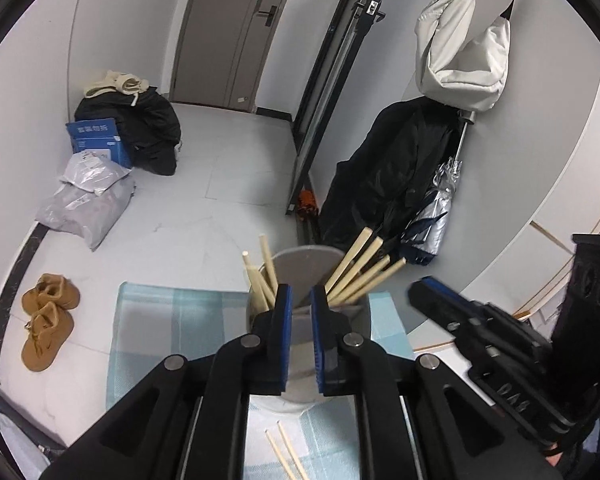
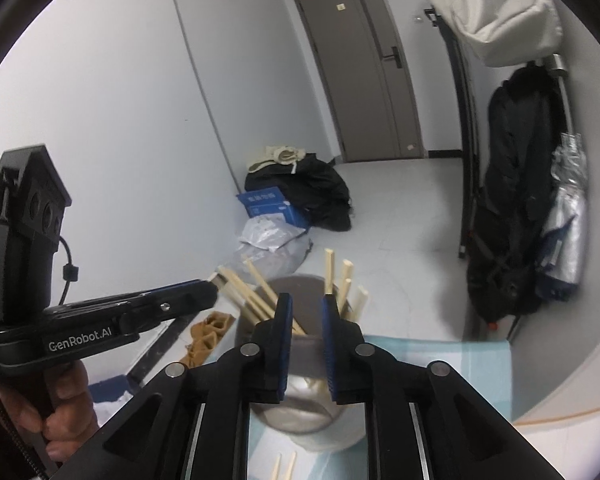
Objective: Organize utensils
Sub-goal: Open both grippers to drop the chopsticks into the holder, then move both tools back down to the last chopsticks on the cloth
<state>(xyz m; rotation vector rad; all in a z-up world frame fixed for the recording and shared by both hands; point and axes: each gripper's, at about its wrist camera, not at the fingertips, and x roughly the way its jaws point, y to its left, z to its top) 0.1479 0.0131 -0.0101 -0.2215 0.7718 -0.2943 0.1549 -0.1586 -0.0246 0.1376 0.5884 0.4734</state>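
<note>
A grey utensil holder stands on a blue checked mat; several wooden chopsticks stick up from both its sides. My left gripper hovers just above the holder, its jaws narrowly apart and holding nothing. Two loose chopsticks lie on the mat below it. In the right wrist view my right gripper is likewise over the holder, narrowly open and empty, with chopsticks beyond it. Two chopstick tips show on the mat. The right gripper also shows in the left wrist view.
The mat lies on a round white table whose edge curves at right. On the floor are brown boots, plastic parcels, a blue box and dark clothes. A coat and umbrella hang at right.
</note>
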